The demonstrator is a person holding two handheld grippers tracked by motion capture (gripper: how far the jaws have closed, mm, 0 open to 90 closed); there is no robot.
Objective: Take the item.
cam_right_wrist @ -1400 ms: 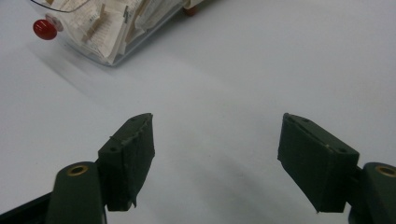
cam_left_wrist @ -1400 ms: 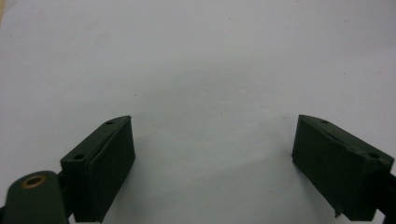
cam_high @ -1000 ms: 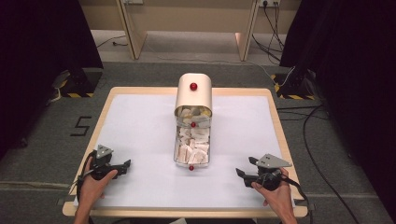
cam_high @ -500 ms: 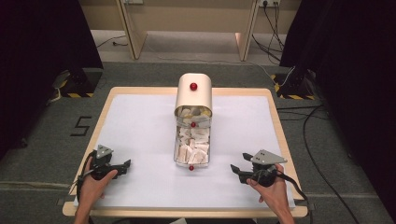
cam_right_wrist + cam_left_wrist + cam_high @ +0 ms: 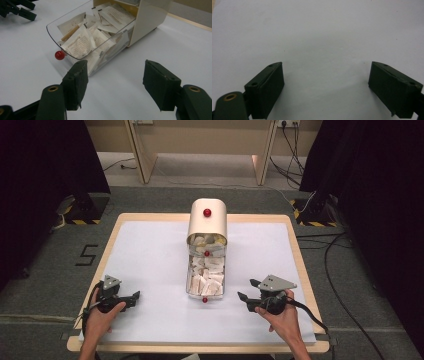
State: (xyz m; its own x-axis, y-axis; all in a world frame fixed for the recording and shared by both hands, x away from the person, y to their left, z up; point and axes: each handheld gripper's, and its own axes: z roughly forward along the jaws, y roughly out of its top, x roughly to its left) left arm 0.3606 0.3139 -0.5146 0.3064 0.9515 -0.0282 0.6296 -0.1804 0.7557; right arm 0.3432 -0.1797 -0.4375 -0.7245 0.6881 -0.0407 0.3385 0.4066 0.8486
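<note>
A beige box with a red knob stands at the middle back of the table. Its clear drawer is pulled out toward me, full of white sachets, with a red knob on its front. In the right gripper view the drawer lies just ahead and to the left of the jaws. My right gripper is open to the right of the drawer; its jaws have just been closing a little, with nothing between them. At the front left, my left gripper is open over bare white sheet.
A white sheet covers the wooden table. Dark curtains flank the table, and cables run over the floor at the right. The left gripper appears far off at the top left of the right gripper view.
My right gripper has moved left toward the drawer's front and risen slightly. The left gripper has stayed where it was.
</note>
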